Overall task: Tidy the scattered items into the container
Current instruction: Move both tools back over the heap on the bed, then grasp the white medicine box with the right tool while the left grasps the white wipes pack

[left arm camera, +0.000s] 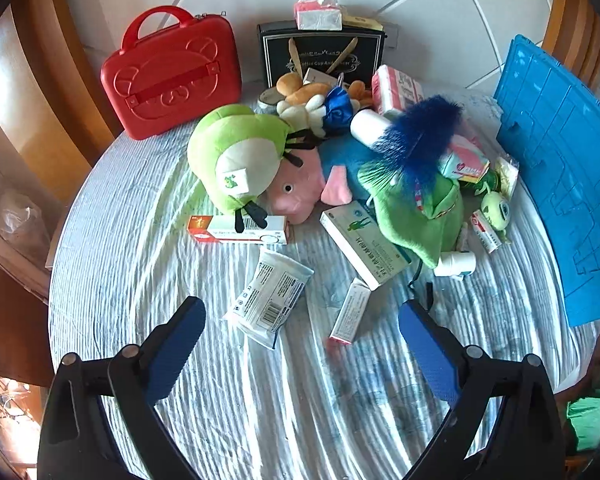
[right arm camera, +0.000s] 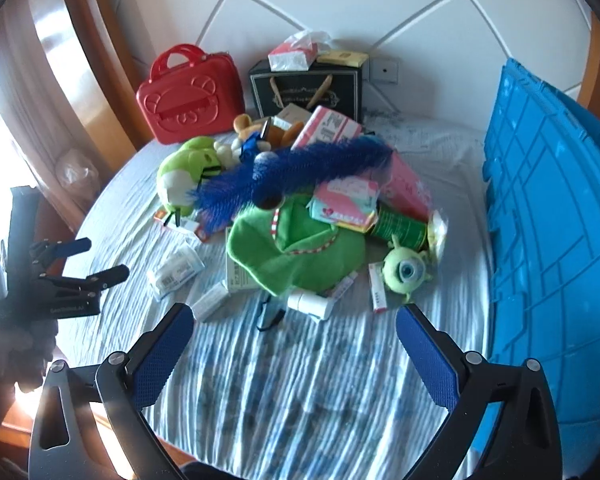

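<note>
- Left gripper (left arm camera: 302, 320) is hovering over the striped sheet (left arm camera: 140, 208), jaws spread wide, holding nothing — blue pads on both fingers showing.
- Right gripper (right arm camera: 294, 328) is doing the same over the near part of the sheet, jaws wide apart, nothing between them.
- In the right wrist view the left gripper is showing at the far left edge, fingers apart, held by a blurred hand (right arm camera: 16, 344).
- Blue container (left arm camera: 564, 176) is standing at the right side of the bed, its ribbed wall filling the right of both views; nothing visible inside from here.
- Pile of scattered items is sitting mid-bed: green plush (left arm camera: 236, 160) lying on a pink plush (left arm camera: 296, 192), blue feather duster (left arm camera: 416, 136) lying across the top of the heap.
- Green hat (right arm camera: 296, 252) is lying at the front of the pile, small one-eyed green toy (right arm camera: 404, 270) just to its right, near the container.
- Flat white packet (left arm camera: 270, 296) is lying on the sheet between the left gripper's fingertips and the pile, a small pink-ended box (left arm camera: 350, 312) just beside it.
- White-and-green box (left arm camera: 364, 244) is touching the hat's edge; white bottle (left arm camera: 456, 264) is lying on its side by the hat.
- Red case (left arm camera: 172, 76) is leaning against the headboard at back left, black gift bag (left arm camera: 324, 56) beside it with a tissue pack (left arm camera: 318, 12) on top.
</note>
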`<state>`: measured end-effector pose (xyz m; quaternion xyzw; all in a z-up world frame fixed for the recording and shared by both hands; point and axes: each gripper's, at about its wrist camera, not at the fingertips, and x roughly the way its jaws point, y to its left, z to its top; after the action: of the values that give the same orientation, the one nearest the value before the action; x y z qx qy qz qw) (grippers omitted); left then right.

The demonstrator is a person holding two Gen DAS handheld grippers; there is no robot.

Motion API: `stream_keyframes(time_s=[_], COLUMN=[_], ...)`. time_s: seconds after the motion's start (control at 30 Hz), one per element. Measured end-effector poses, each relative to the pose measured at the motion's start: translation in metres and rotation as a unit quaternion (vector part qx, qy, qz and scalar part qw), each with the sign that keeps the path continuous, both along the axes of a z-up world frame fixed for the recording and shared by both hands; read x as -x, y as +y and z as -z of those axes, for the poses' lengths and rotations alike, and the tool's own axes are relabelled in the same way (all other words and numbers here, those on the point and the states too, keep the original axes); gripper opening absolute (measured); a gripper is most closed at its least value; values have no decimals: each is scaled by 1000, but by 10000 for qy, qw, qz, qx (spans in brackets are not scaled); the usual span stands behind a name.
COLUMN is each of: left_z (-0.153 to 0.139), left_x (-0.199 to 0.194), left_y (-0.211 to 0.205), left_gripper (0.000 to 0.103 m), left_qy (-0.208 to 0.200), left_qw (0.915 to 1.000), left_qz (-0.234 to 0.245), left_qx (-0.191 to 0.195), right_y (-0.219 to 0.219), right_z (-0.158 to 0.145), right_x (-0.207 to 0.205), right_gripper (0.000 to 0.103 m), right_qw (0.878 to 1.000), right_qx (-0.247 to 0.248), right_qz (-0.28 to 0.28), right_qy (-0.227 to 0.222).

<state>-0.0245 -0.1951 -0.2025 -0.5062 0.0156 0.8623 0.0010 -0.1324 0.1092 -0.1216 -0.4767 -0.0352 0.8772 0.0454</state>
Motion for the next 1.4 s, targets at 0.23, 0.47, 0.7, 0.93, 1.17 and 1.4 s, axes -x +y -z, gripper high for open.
stream_keyframes(time_s=[0.23, 0.47, 0.7, 0.93, 1.17, 1.4], left_z=[73, 128, 155, 140, 126, 119], left_x=[18, 45, 51, 27, 4, -6], left_y=[-33, -44, -45, -62, -96, -113], left_gripper=[91, 87, 56, 45, 45, 45], left_qy=[-290, -374, -429, -89, 64, 135], left_qw=[9990, 9963, 9927, 9936, 9956, 9952], left_qz=[312, 751, 1115, 1003, 557, 383], left_qx=[-102, -163, -150, -510, -745, -894], right_y=[-9, -35, -69, -95, -112, -114], right_z=[67, 131, 182, 224, 249, 251], right_x=[21, 45, 74, 95, 114, 118], right_gripper=[103, 103, 103, 103, 101, 48], right_qw=[9984, 9954, 9936, 9916, 9935, 9935], right_qx=[-50, -115, -114, -7, -256, -517], right_qz=[220, 94, -96, -92, 75, 252], right_qy=[-523, -949, -1123, -1292, -1108, -984])
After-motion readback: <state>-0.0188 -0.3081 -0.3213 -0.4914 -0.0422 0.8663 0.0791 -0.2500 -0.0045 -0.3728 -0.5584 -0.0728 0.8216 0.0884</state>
